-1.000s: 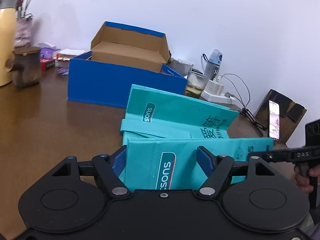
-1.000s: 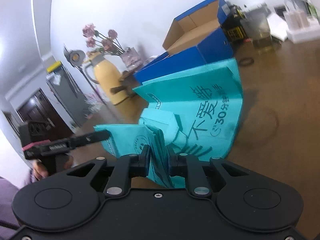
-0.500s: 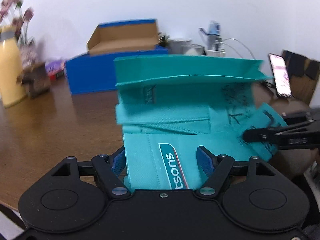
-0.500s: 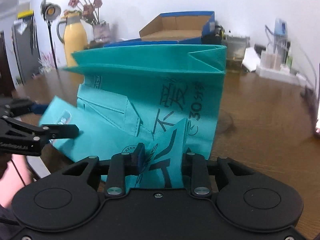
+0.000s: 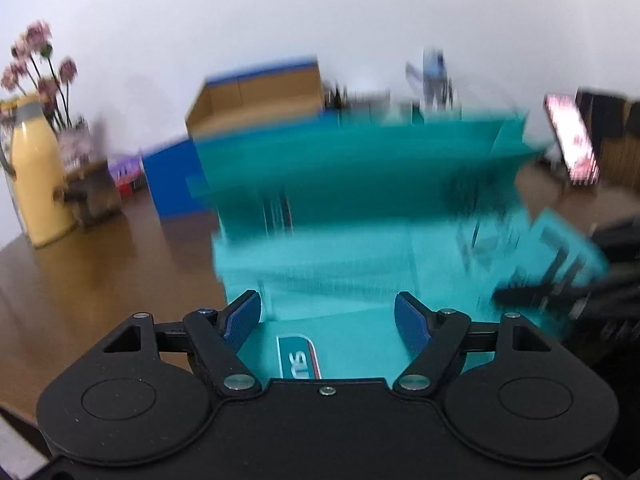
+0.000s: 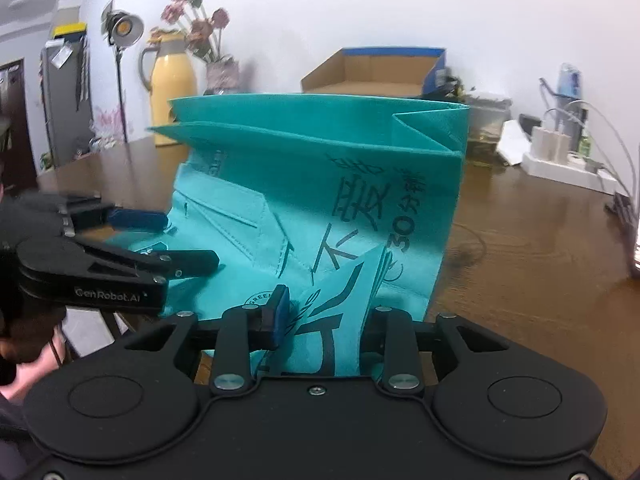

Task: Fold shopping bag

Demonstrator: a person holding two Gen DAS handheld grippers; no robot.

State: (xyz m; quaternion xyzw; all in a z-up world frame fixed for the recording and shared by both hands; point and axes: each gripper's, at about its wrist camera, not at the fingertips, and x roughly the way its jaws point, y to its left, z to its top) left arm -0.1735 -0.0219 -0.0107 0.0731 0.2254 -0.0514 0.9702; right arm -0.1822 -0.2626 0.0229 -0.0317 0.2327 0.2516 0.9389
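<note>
The teal shopping bag (image 6: 320,184) stands half folded on the brown table (image 6: 540,260), its top edge doubled over and black print on its face. In the left wrist view the bag (image 5: 360,200) is motion-blurred. My left gripper (image 5: 328,312) is open, fingers wide apart over the bag's near edge with the logo. From the right wrist view the left gripper (image 6: 190,240) sits at the bag's left edge, fingers apart. My right gripper (image 6: 326,312) is open, and a raised corner flap of the bag stands between its fingers and hides the right one. The right gripper (image 5: 540,292) shows blurred.
An open blue cardboard box (image 6: 376,72) stands behind the bag. A yellow flask (image 6: 172,84) and a flower vase (image 6: 222,68) are at the back left. A white power strip (image 6: 560,160) with cables lies back right. A lit phone (image 5: 572,144) leans at the right.
The bag has risen from lying flat to standing with its top folded over. My right gripper's fingers have spread apart from their tight pinch. The left wrist view has swung and blurred.
</note>
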